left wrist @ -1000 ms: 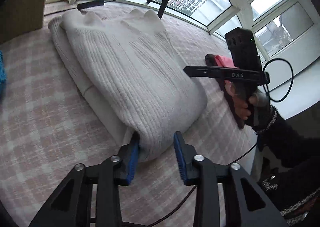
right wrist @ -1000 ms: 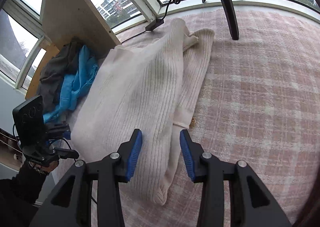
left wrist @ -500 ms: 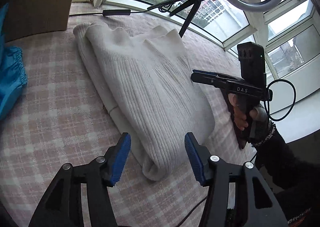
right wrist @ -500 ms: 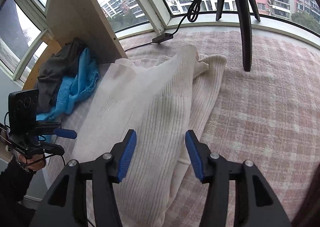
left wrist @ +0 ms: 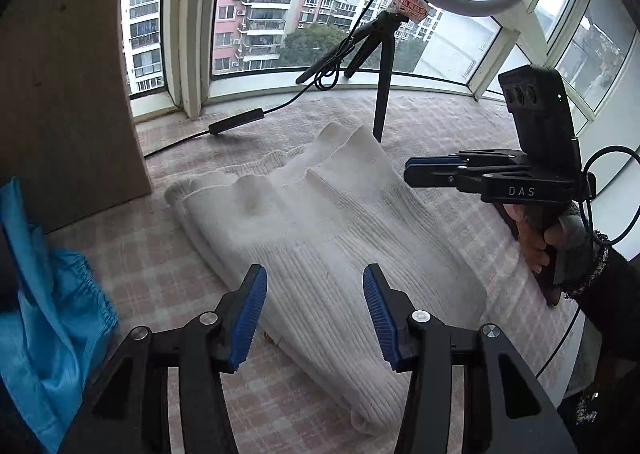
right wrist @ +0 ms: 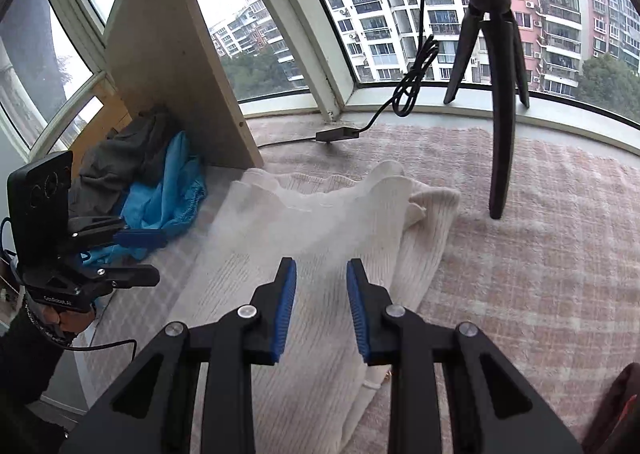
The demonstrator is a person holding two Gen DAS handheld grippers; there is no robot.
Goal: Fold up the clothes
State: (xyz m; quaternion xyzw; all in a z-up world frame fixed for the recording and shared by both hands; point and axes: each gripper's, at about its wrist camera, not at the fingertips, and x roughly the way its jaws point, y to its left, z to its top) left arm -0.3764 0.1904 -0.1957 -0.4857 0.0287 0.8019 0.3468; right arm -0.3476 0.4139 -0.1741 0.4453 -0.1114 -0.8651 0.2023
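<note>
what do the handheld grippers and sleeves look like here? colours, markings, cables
Both are black two-finger grippers with ribbed blue pads and silver pivot screws. The right gripper carries a black camera block with a green LED, white "DAS" lettering and a looping black cable. The left gripper has the same block and small white lettering. Sleeves are dark; the right cuff is speckled knit.
</note>
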